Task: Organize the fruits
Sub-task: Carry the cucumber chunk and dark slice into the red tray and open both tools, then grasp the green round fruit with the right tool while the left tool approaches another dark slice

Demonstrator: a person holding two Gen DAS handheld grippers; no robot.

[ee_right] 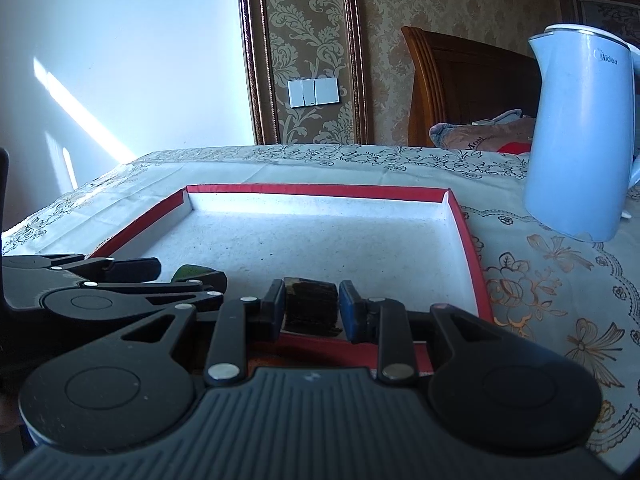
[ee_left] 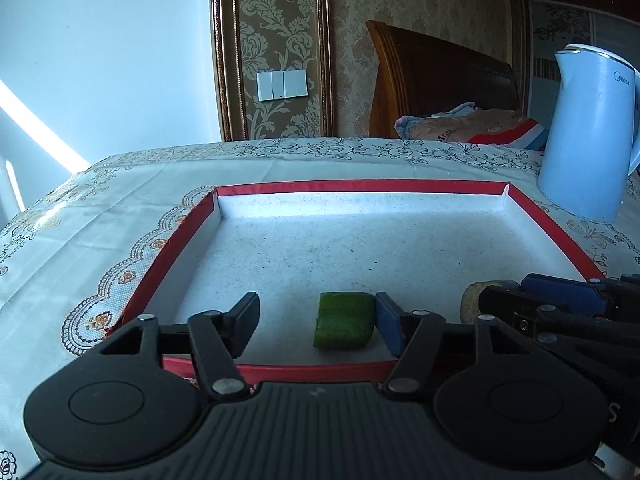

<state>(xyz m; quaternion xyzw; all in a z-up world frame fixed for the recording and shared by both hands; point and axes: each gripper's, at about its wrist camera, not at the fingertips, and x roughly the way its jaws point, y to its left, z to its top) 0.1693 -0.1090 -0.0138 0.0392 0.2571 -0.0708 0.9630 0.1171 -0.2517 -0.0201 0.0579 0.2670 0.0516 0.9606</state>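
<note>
Shallow red-rimmed white tray point(ee_left: 400, 186) on floral tablecloth point(ee_left: 100, 216), left gripper point(ee_left: 316, 320) spread wide, green fruit chunk point(ee_left: 345, 321) touching its blue finger near tray's front edge, right gripper point(ee_right: 312, 306) clamped on dark brown fruit piece point(ee_right: 310, 306), pale blue electric kettle point(ee_right: 580, 132) beyond tray's right edge

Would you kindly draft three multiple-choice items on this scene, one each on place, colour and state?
1. The pale blue electric kettle stands
A. inside the tray
B. on the tablecloth right of the tray
C. on the bed

2. The shallow tray's rim is
A. red
B. yellow
C. black

3. The left tongs are
A. shut on the green fruit piece
B. open, the piece beside one finger
C. out of view

Answers: B, it stands outside the rim; A, a red border shows; B, a wide gap lies left of the piece.
</note>
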